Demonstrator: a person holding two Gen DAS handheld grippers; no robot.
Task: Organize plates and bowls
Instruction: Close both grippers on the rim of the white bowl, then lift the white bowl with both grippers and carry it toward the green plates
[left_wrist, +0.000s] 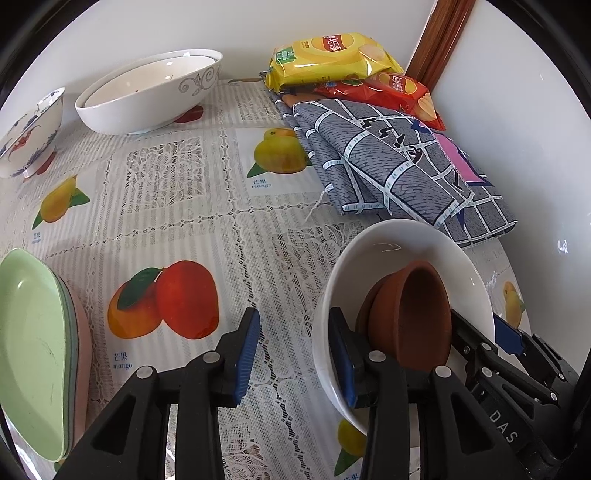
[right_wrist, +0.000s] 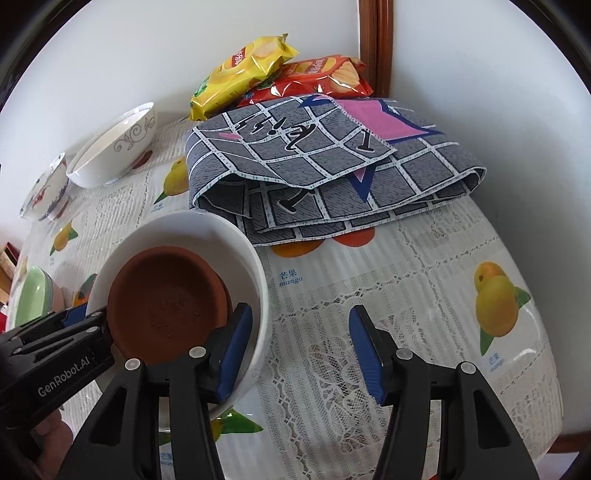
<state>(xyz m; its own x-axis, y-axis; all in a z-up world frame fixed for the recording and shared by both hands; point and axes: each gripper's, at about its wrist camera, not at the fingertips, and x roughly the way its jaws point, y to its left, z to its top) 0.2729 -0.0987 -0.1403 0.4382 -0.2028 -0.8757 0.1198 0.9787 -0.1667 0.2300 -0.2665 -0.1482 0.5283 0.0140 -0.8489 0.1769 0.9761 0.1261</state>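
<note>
Straddling the near-left rim of the white bowl (left_wrist: 402, 236), the left tool (left_wrist: 294, 356) stands narrowly open: one blue pad is inside the bowl, the other hangs outside, clear of the wall, so nothing is gripped. The right tool (right_wrist: 303, 352) straddles the opposite side of the same bowl (right_wrist: 255, 266), its jaws about half open. One pad sits inside, close against the brown clay dishes (right_wrist: 170, 302), and the other is well clear outside, over the tabletop (right_wrist: 406, 280).

The clay dishes (left_wrist: 413, 314), apparently two nested, lie inside the white bowl and lean against its wall between the two tools.

Just behind the white bowl lies a folded grey cloth (left_wrist: 399, 166), its near edge almost touching the rim. Beyond that cloth, further from the bowl, a yellow crisp bag (left_wrist: 332, 59) rests on a red crisp bag (left_wrist: 402, 92).

Well to the left of the white bowl sits a stack of green plates (left_wrist: 29, 332). Far back and left of it stands a big scroll-patterned bowl (left_wrist: 155, 92) with another nested inside, and a small painted bowl (left_wrist: 29, 133) is further left still.
</note>
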